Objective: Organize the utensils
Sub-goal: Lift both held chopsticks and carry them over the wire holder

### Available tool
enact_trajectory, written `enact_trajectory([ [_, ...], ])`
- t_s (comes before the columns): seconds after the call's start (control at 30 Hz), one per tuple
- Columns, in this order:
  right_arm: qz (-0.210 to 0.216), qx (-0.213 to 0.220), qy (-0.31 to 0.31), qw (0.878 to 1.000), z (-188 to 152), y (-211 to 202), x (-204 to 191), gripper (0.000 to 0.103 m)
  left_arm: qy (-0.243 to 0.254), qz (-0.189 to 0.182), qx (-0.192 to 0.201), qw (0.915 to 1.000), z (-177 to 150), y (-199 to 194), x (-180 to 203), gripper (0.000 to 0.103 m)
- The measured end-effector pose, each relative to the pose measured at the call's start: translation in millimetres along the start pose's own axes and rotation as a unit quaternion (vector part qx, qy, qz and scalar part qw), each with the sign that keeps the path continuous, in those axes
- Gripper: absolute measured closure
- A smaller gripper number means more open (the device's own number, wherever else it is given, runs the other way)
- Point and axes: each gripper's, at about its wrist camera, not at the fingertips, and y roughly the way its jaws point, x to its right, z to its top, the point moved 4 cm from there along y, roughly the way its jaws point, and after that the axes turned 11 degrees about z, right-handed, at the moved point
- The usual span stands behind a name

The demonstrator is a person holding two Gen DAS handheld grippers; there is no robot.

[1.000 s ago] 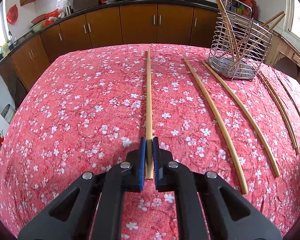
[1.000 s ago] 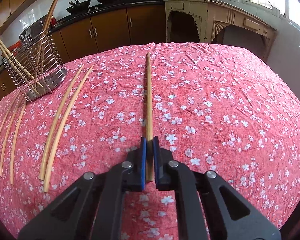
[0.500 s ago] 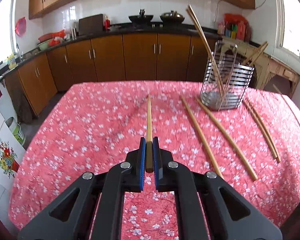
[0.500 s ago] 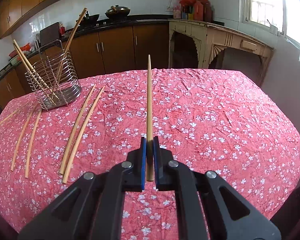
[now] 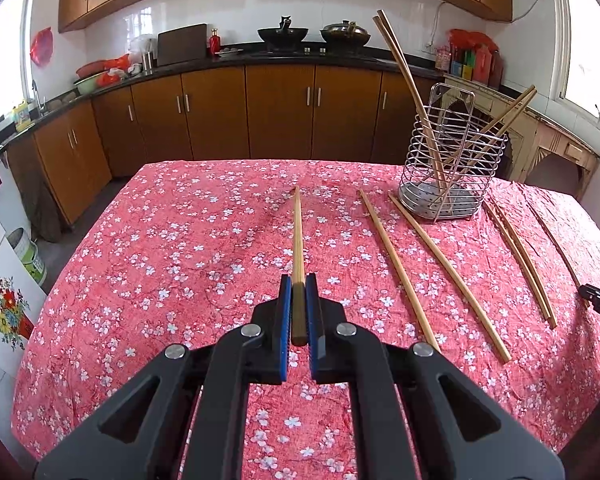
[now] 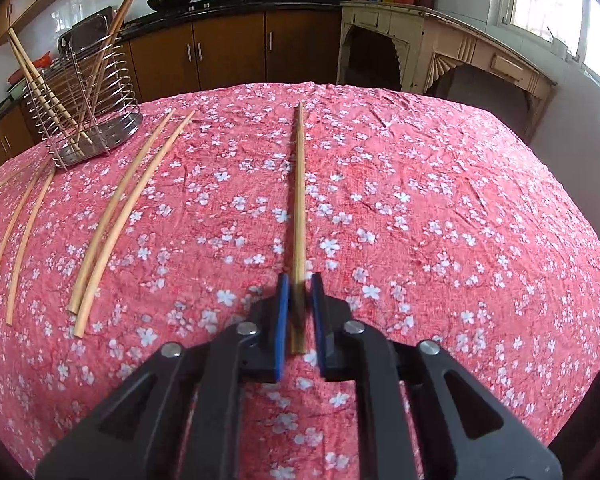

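Observation:
My left gripper [image 5: 299, 286] is shut on a wooden chopstick [image 5: 298, 232] and holds it above the red floral tablecloth [image 5: 180, 248], pointing away. My right gripper [image 6: 299, 286] has its jaws slightly apart around another chopstick [image 6: 299, 200] that lies on the cloth; there is a gap on each side of the stick. A wire utensil holder [image 5: 452, 160] with several chopsticks stands at the far right of the left wrist view and at the far left of the right wrist view [image 6: 84, 108].
Several loose chopsticks [image 5: 404, 276] lie on the cloth near the holder, also in the right wrist view [image 6: 116, 216]. Brown kitchen cabinets [image 5: 260, 112] and a counter stand beyond the table. A cream side table [image 6: 440, 52] stands at the right.
The left gripper rose with its chopstick. The right gripper lifted its chopstick, then came back down, and its jaws have parted around the stick, now on the cloth.

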Motion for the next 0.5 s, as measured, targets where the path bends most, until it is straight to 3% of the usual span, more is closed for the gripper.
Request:
enact_trajectory([
  [0.07,-0.002,0.001,-0.006,1.0,-3.3,-2.1,-2.1,0.085,0.0,-0.001,0.0,1.0,-0.5,-0.6,1.6,0.096],
  [0.13,0.004,-0.003,-0.011,1.0,-5.6,-3.4,-5.2,0.095,0.0,-0.001,0.001,1.0,-0.9,-1.3,2.0,0.096],
  [0.23,0.004,-0.001,-0.007,1.0,-5.8,-8.5,-5.7,0.095,-0.002,-0.003,0.004,1.0,0.9,-3.8,2.7,0.096],
  [0.5,0.014,0.078,-0.017,0.997,23.4,-66.1,-12.6,0.095,-0.012,-0.003,0.037,0.9992,16.5,-23.9,-2.6,0.096],
])
